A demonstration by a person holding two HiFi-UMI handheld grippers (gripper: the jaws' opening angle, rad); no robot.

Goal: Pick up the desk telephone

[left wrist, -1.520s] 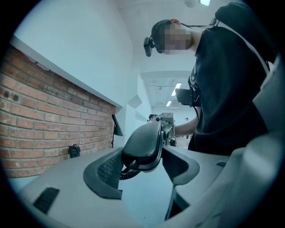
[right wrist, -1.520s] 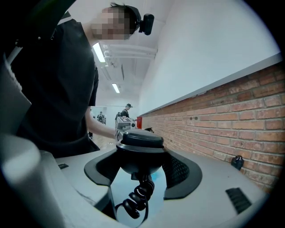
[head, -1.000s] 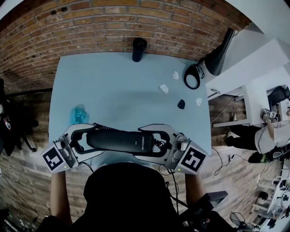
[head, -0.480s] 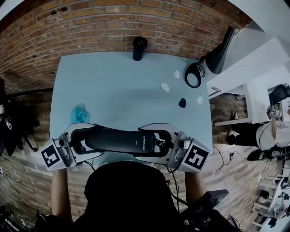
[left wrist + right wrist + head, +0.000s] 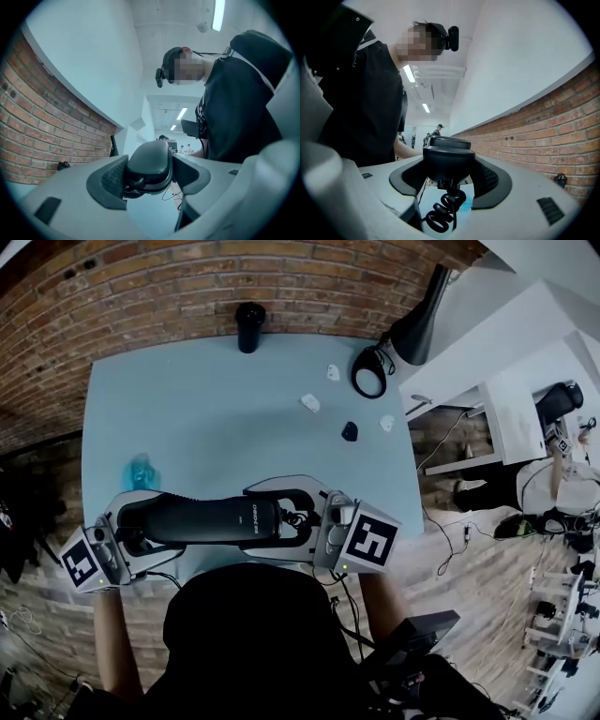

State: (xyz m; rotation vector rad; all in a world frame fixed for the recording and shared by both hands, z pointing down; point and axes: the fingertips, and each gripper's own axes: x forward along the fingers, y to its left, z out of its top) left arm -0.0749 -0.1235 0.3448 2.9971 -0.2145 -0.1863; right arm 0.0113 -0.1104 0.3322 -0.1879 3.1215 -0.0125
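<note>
Down at 6 o'clock, over the near edge of the pale blue bench, the desk telephone hangs with left tongs and right tongs each clamped on one end. My worry: uneven pulling slips an end loose, or the coiled cord snags. Brick wall and black tumbler at 12 o'clock.

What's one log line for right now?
left gripper: shut on telephone handset | right gripper: shut on its other end | place: over near edge of table
</note>
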